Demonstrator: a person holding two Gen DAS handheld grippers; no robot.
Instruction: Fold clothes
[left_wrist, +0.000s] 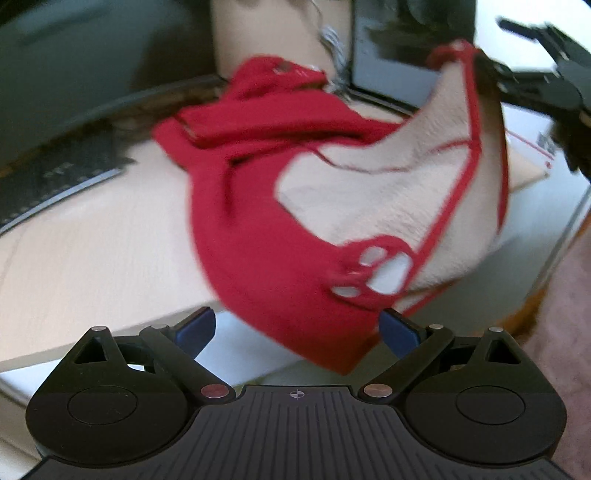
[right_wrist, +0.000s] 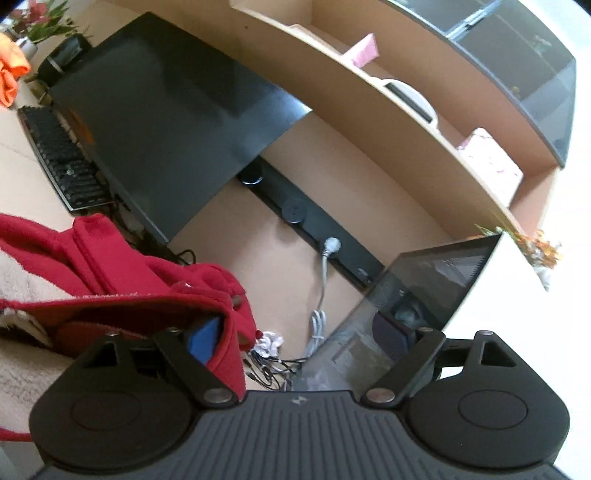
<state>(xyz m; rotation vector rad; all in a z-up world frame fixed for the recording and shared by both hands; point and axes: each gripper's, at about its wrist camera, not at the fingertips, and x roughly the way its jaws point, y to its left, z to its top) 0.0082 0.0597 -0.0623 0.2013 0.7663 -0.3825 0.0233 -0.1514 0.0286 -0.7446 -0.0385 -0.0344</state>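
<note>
Red hoodie (left_wrist: 258, 221) raised off the counter (left_wrist: 74, 240) toward 1 o'clock, cream lining outward, probably to shake it flat for folding; bulk bunched at 11 o'clock near the keyboard (left_wrist: 55, 177), hem sagging past the counter edge. Left gripper (left_wrist: 297, 332) low at 6 o'clock, level, fingers (left_wrist: 197, 326) wide apart around the hanging hem, not clamped. Right gripper (right_wrist: 299, 339) tilted up toward the monitor (right_wrist: 166, 122), fingers spread, cloth draped over the left finger only, not pinched.
</note>
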